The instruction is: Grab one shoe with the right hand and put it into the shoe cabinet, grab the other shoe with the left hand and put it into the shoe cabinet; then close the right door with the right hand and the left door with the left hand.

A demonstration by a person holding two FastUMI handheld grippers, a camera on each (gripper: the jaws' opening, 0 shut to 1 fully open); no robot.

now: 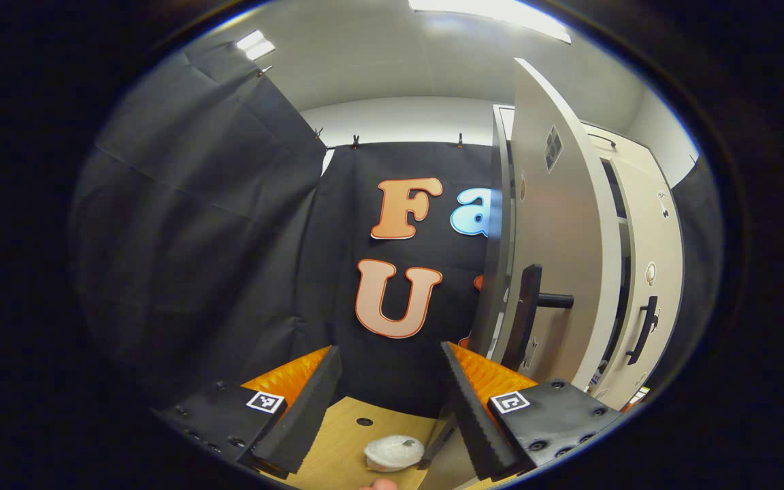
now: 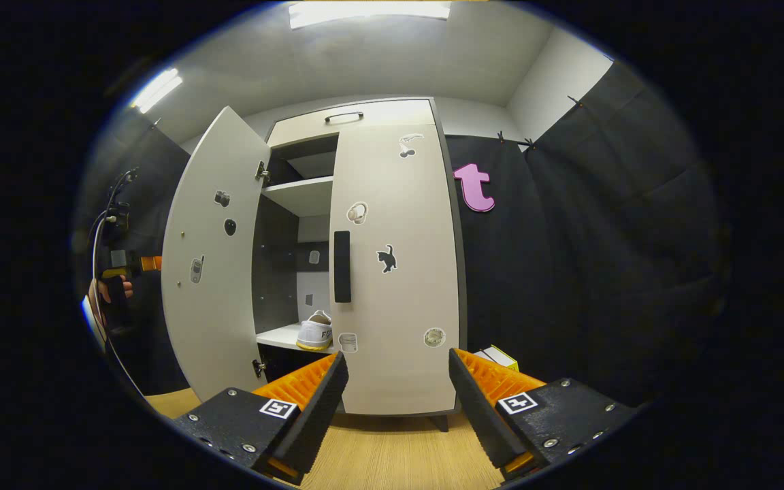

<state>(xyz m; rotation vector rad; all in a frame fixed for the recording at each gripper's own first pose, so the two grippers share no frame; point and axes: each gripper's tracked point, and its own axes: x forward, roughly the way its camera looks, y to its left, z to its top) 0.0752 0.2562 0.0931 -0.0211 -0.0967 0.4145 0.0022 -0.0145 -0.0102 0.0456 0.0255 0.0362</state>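
Currently, by item:
Shoe cabinet [image 2: 392, 272]: right door [image 2: 399, 286] closed — left door [image 2: 211, 258] swung open.
Shoe [image 2: 315, 333]: white, on a lower shelf inside, visible through the open left side.
Left gripper [image 1: 386, 401]: released, fingers spread, nothing between them; left door's handle [image 1: 525, 316] just ahead to its right.
Right gripper [image 2: 397, 401]: released, empty — facing the closed right door above the wooden floor [image 2: 392, 456].
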